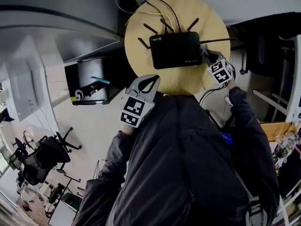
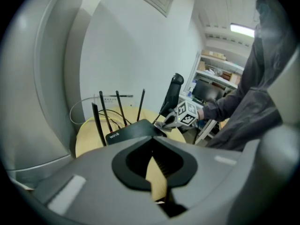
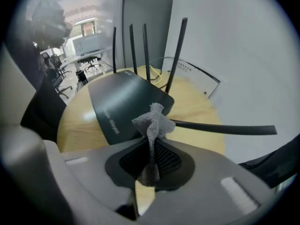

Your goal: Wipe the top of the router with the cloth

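Round wooden table point(image 1: 188, 81), pale top, wall close behind. A black router point(image 1: 175, 49) sits near its middle, antennas fanned out at the back and side, cables point(image 1: 162, 8) trailing off the far edge.

Left gripper point(image 1: 153, 79): at the table's near edge, well apart from the router. Its own view shows the jaws pressed together with nothing between them, only tabletop behind.

Right gripper point(image 3: 151, 142): at the router's right-hand corner, jaws pinching the grey cloth point(image 3: 153, 121). Only a small tuft sticks out past the tips, just at the router's edge. Cannot tell if it touches the lid. The wipe looks not yet begun.

One antenna point(image 3: 225, 128) lies flat, pointing sideways, just beside the tuft.

Risks, as I judge them:
- So little cloth shows that hard jaw tips may scrape the lid instead of fabric.
- A sideways stroke could snag the flat antenna and twist it.
- Nothing braces the router; a push may slide it toward the cables and the far edge.
- A thin pinch could let the cloth slip out under drag.
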Available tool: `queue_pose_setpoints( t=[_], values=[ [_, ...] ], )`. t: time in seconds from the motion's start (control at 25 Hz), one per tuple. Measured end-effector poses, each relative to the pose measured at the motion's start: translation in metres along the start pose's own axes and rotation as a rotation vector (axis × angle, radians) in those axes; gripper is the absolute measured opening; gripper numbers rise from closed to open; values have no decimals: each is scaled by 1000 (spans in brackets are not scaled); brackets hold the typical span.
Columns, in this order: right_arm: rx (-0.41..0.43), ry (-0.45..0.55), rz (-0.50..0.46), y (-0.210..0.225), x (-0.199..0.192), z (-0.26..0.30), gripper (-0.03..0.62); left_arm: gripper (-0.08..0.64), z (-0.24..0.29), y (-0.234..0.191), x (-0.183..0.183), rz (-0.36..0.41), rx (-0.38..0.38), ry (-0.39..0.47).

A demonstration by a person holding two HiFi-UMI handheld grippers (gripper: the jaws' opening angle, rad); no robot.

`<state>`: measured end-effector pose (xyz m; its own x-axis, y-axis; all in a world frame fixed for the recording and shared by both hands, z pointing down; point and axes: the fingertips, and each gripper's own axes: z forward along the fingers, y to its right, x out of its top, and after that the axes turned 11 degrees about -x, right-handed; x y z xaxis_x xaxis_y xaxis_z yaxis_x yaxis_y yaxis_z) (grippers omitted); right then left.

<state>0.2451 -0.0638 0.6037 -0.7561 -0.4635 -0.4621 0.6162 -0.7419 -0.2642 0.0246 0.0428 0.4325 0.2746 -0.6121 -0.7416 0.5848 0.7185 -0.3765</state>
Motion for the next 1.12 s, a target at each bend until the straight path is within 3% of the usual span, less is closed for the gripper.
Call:
queue_pose_setpoints(
  t=[0.24, 0.44, 0.56, 0.84, 1.12],
  values=[
    [17, -23, -141, 15, 6, 36, 28, 0, -15, 1, -12, -18, 36, -18],
    [69, -13, -324, -10, 5, 38, 28, 0, -23, 3, -22, -35, 53, -33],
    [98, 2, -377, -28, -11, 28, 28, 0, -23, 3, -26, -41, 52, -37],
    [128, 21, -381, -62, -34, -1, 28, 0, -19, 6, -25, -31, 27, -49],
    [87, -2, -270, -64, -36, 1, 28, 0, -16, 4, -23, -18, 10, -54]
  ],
)
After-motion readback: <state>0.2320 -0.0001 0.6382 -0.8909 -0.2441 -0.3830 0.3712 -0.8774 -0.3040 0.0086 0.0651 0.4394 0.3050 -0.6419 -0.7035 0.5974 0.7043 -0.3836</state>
